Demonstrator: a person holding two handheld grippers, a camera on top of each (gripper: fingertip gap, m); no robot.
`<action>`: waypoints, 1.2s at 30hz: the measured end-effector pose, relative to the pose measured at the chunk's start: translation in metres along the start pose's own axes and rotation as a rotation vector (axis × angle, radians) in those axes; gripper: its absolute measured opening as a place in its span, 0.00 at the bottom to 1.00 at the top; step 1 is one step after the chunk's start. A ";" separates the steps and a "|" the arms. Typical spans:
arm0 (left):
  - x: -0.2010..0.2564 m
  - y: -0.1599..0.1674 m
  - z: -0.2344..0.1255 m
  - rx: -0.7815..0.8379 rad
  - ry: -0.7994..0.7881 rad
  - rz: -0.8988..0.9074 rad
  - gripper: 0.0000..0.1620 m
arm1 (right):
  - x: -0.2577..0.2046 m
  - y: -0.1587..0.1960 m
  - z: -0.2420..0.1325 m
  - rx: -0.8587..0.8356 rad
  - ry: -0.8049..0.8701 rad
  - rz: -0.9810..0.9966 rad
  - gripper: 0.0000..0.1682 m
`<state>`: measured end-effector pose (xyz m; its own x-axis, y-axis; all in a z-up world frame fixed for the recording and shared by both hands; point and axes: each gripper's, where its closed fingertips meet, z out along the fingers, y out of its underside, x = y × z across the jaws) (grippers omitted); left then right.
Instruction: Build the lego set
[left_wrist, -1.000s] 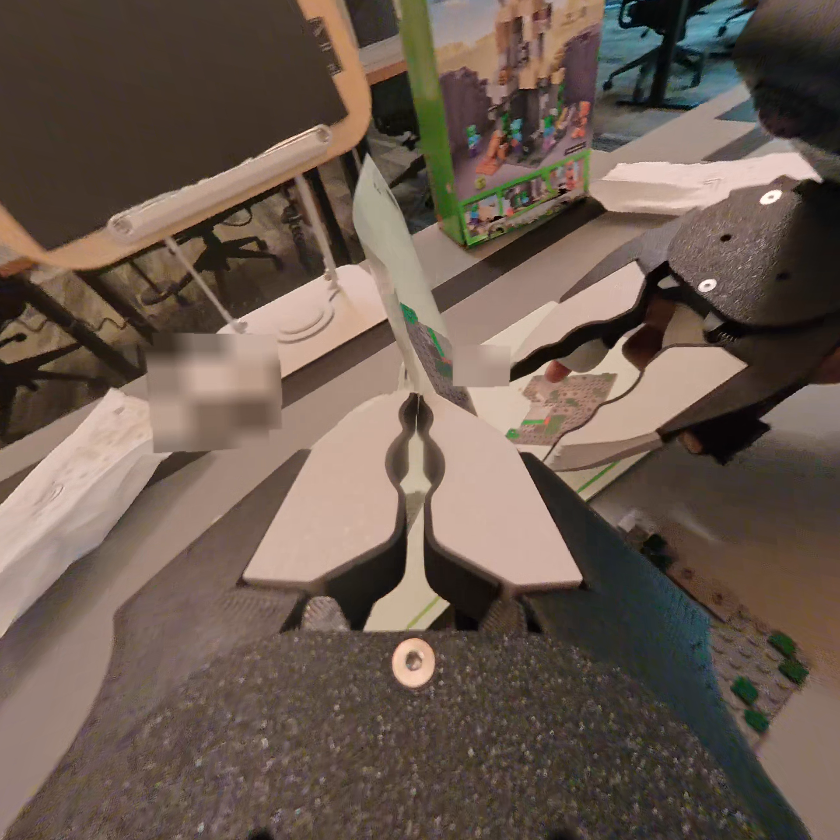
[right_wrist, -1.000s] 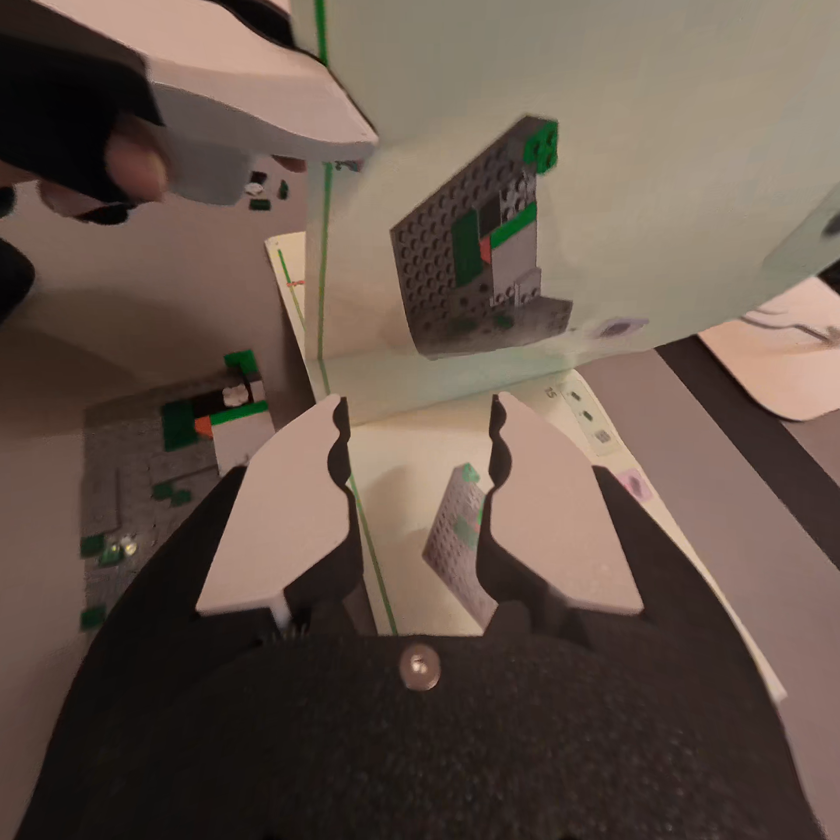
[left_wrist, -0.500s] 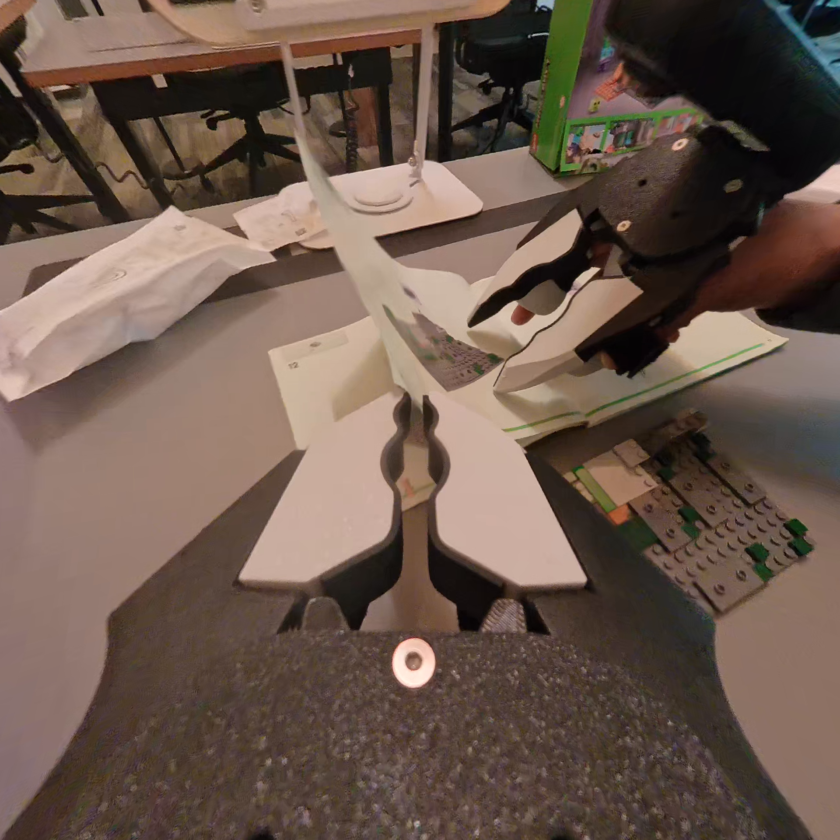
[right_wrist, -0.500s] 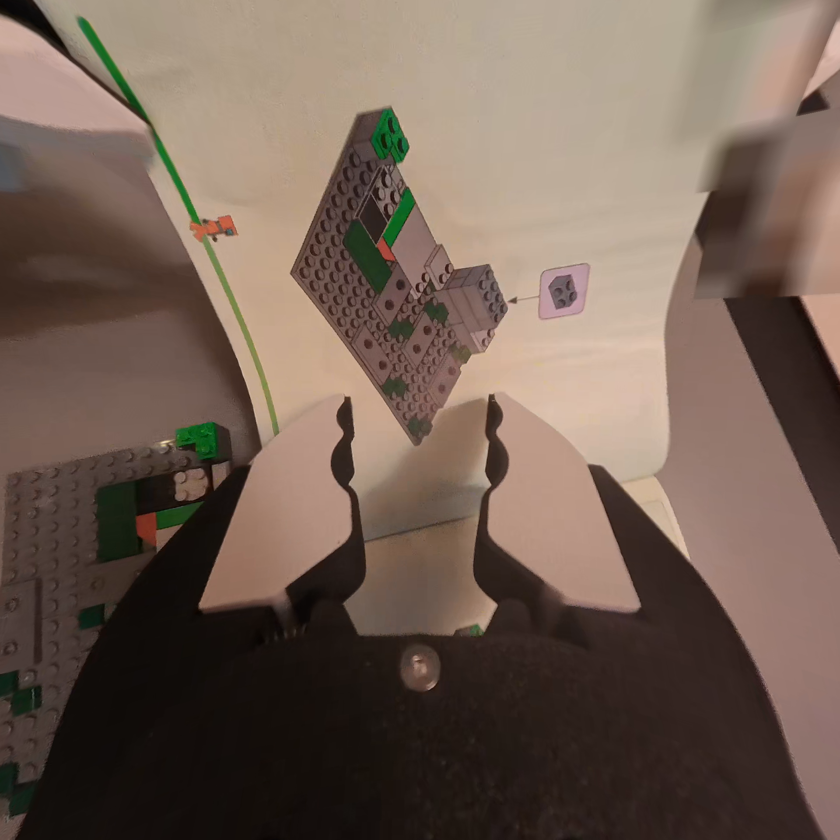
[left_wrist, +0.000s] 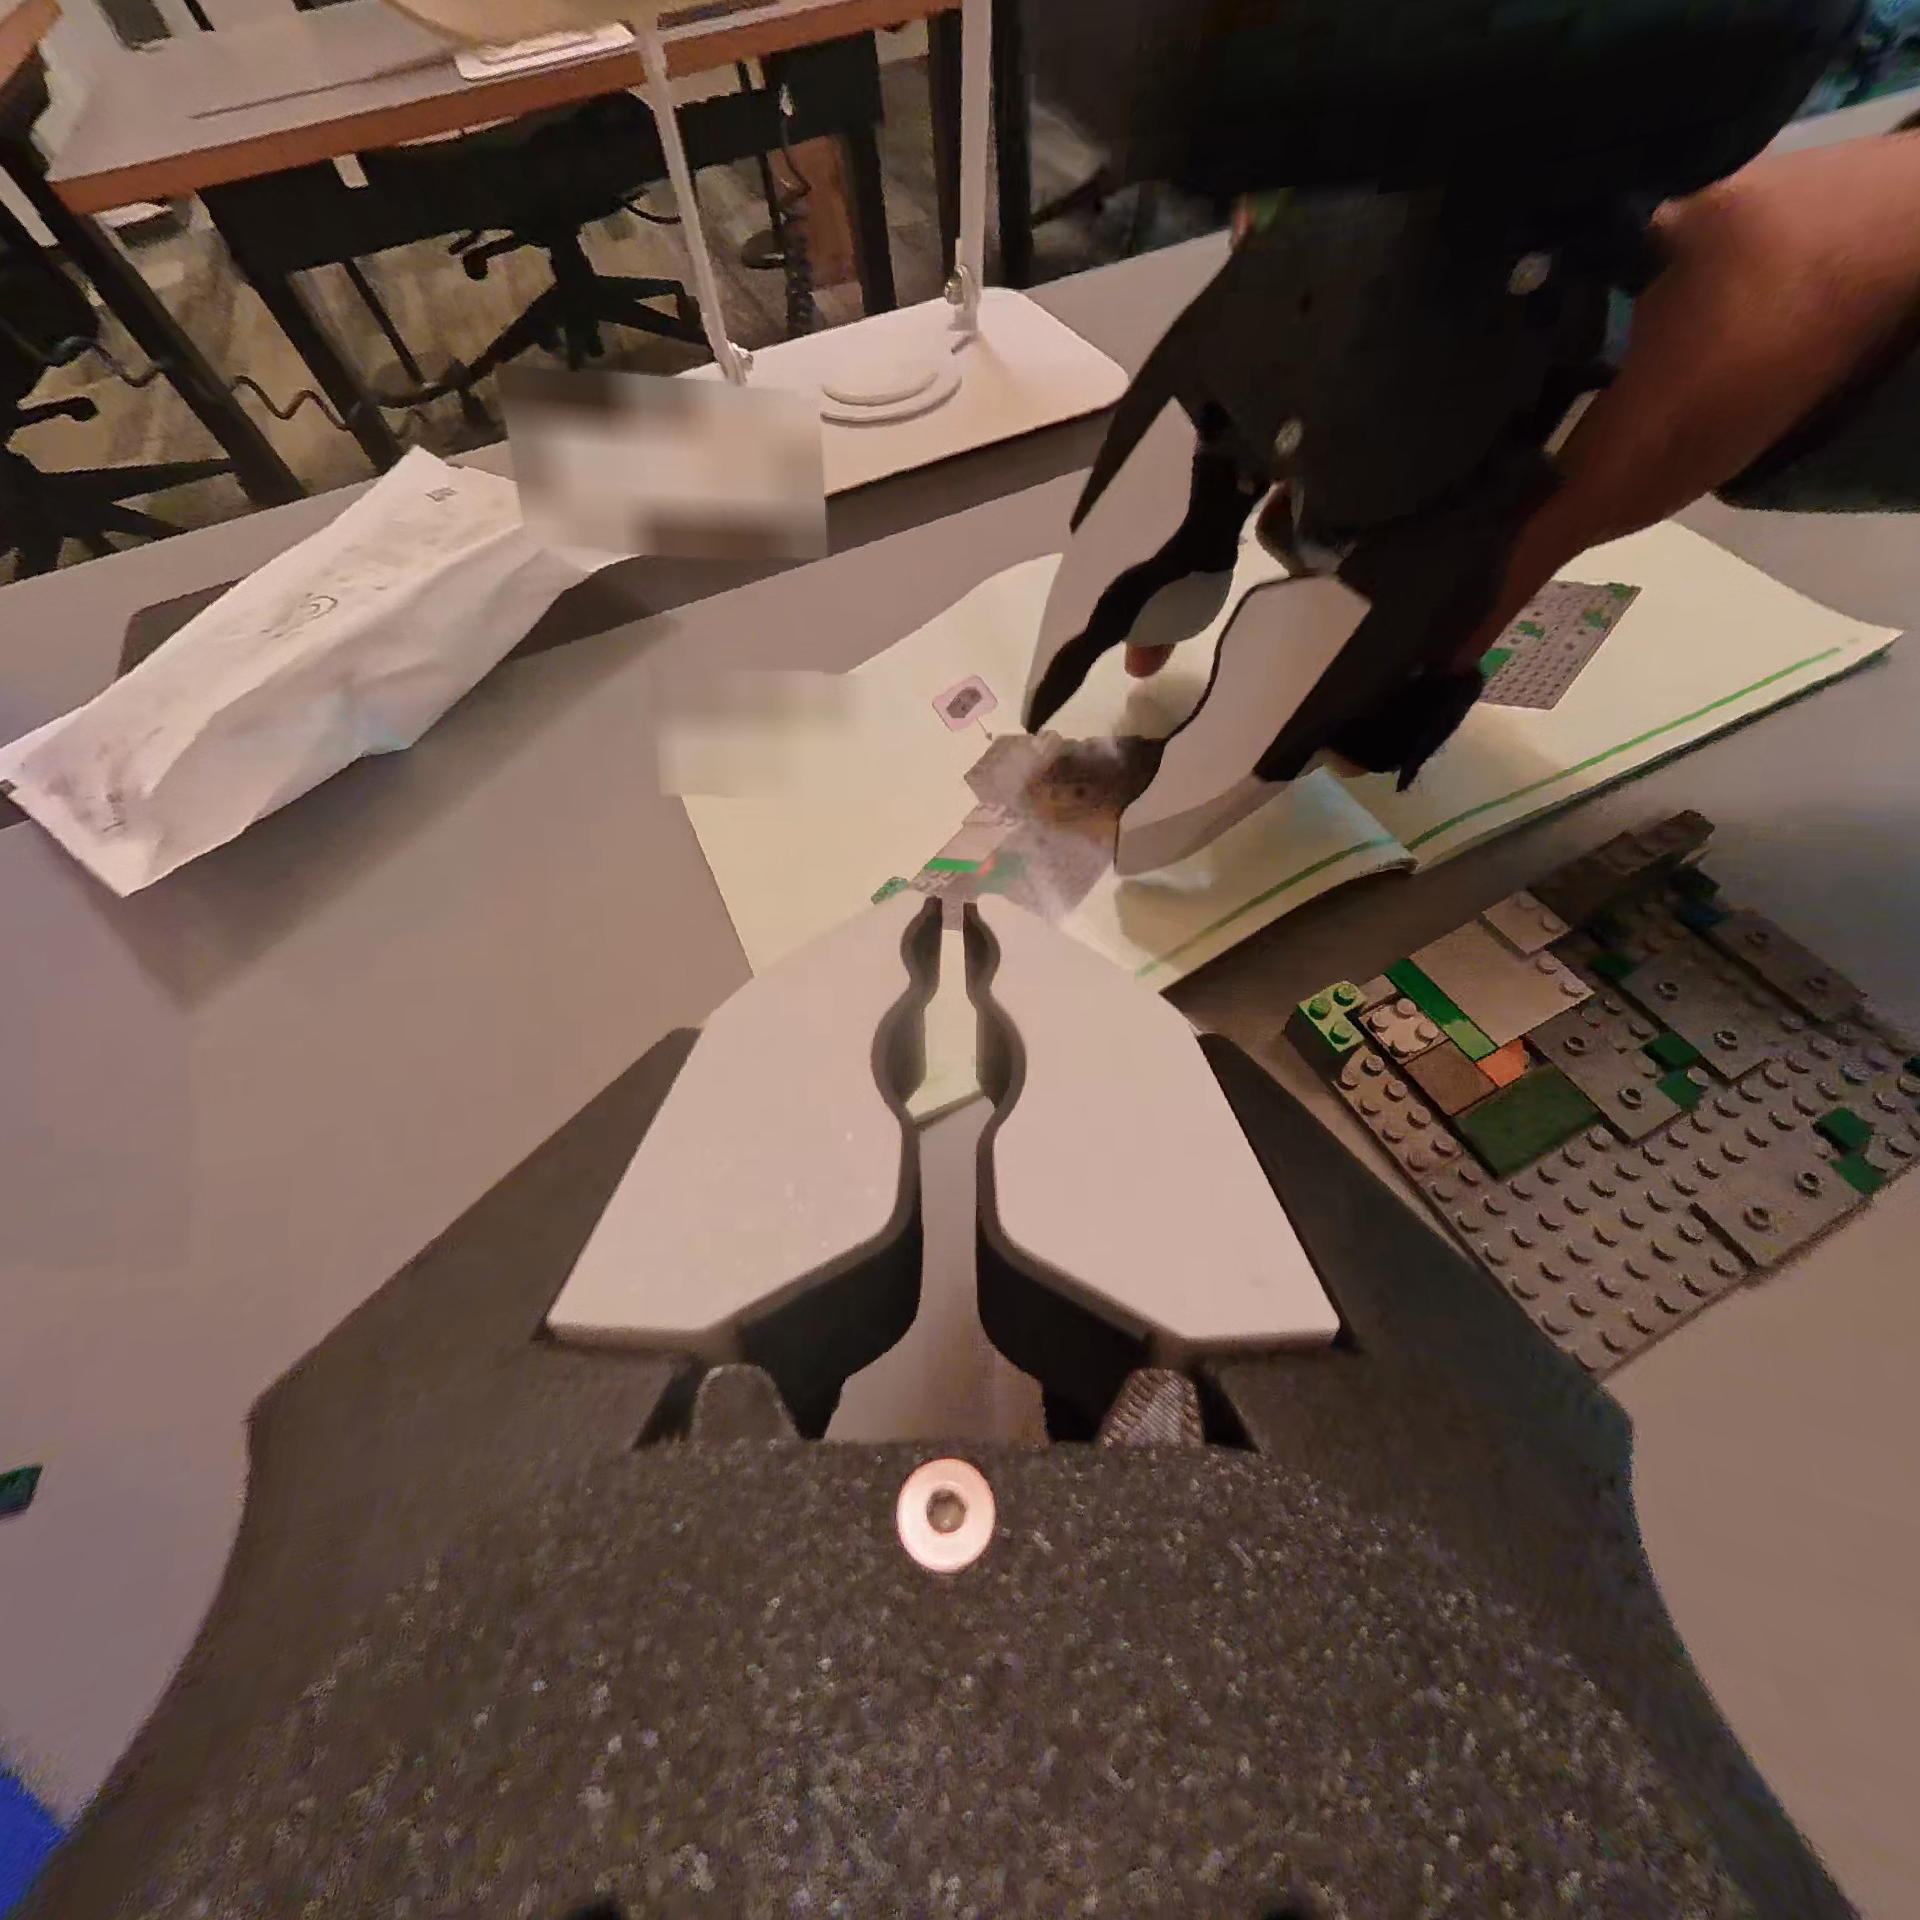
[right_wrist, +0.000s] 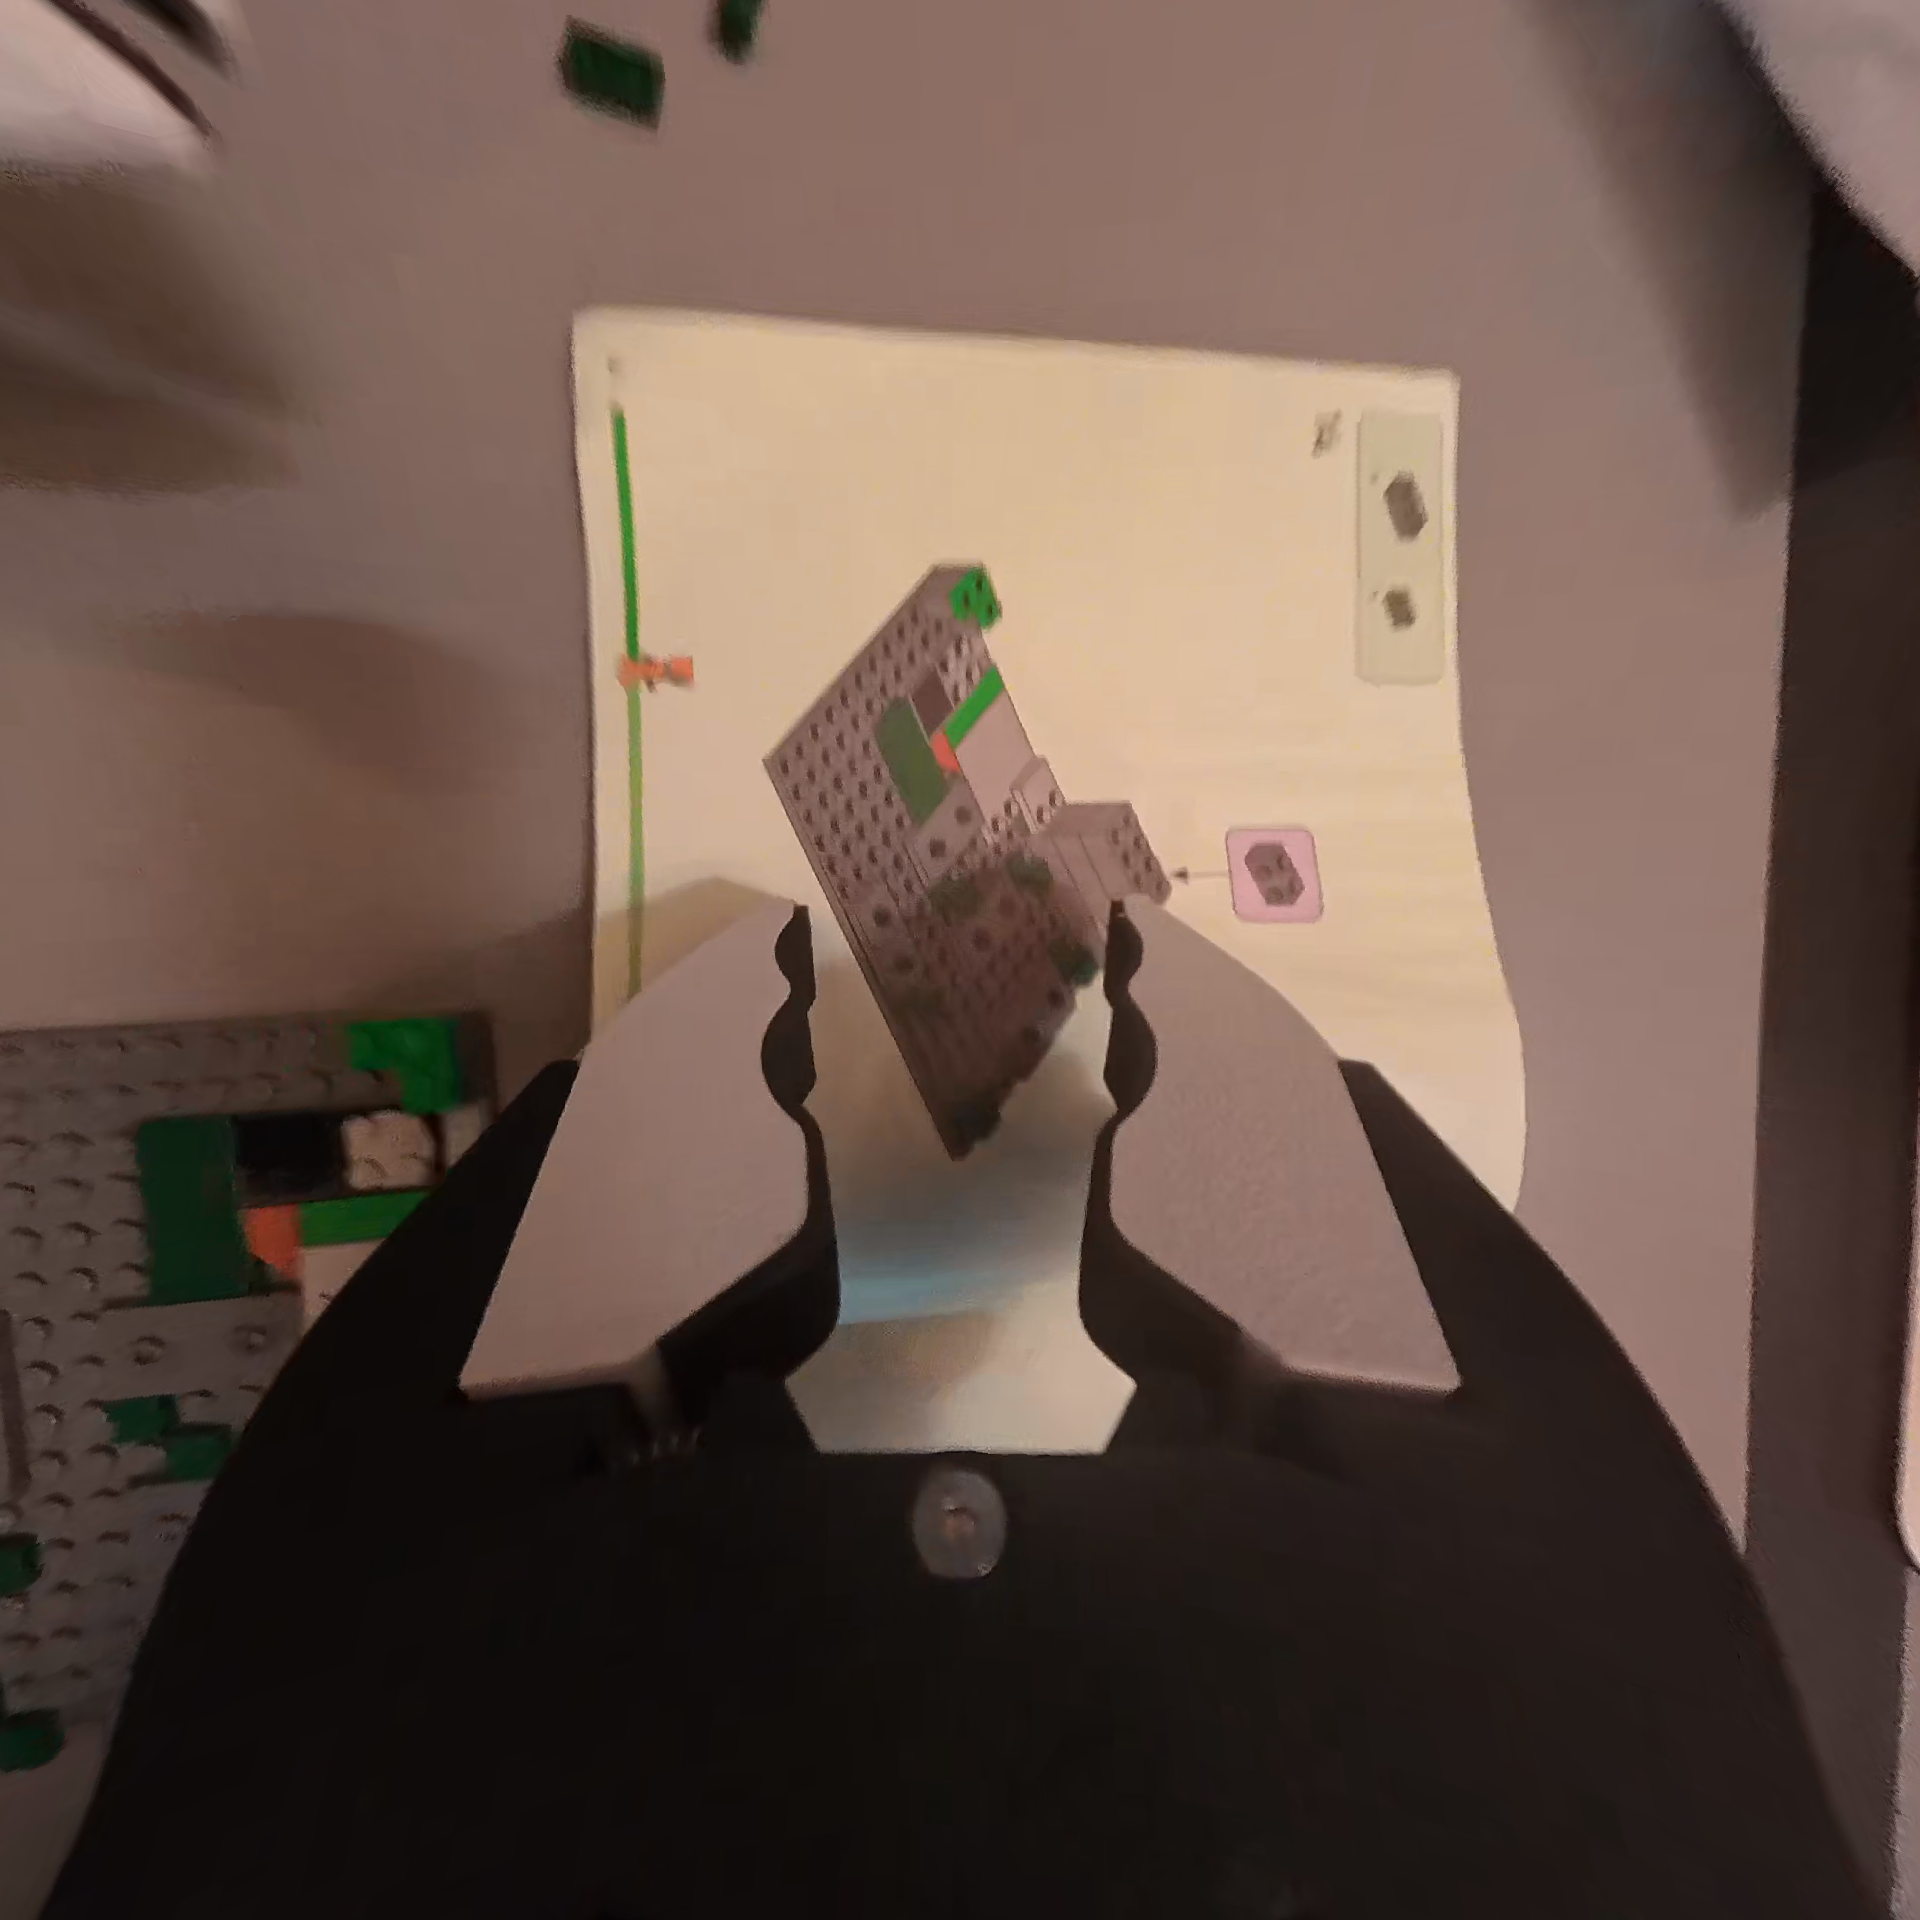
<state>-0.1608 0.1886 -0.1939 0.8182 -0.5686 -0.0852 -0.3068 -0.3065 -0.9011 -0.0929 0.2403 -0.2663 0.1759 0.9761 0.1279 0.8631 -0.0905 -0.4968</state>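
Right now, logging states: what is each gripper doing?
Left gripper: shut on the booklet page.
Right gripper: open, empty, above the page.

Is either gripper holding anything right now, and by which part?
The left gripper pinches the instruction booklet page by its near edge. The right gripper is open over the page, holding nothing.

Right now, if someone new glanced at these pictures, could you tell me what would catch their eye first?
Probably the open instruction booklet lying mid-table, with the right gripper spread open and pressing down on its printed build picture. Right beside it, to the right in the left wrist view, sits the grey Lego baseplate with green, black and orange pieces. The left gripper fills the foreground, its tips nearly closed over the page edge.
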 end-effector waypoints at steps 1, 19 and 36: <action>0.000 0.001 0.003 -0.008 0.008 0.006 0.02 | -0.002 -0.009 -0.006 0.053 -0.004 0.015 0.32; 0.010 0.019 0.029 -0.022 0.048 0.068 0.00 | -0.084 0.103 -0.145 0.572 0.351 0.645 0.00; 0.019 0.028 0.036 -0.024 0.040 0.157 0.00 | -0.061 0.142 -0.147 0.612 0.590 0.653 0.00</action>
<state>-0.1370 0.1965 -0.2362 0.7392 -0.6409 -0.2069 -0.4416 -0.2292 -0.8675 0.0887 0.1386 -0.2187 0.8602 0.5099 -0.0054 0.1640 -0.2866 -0.9439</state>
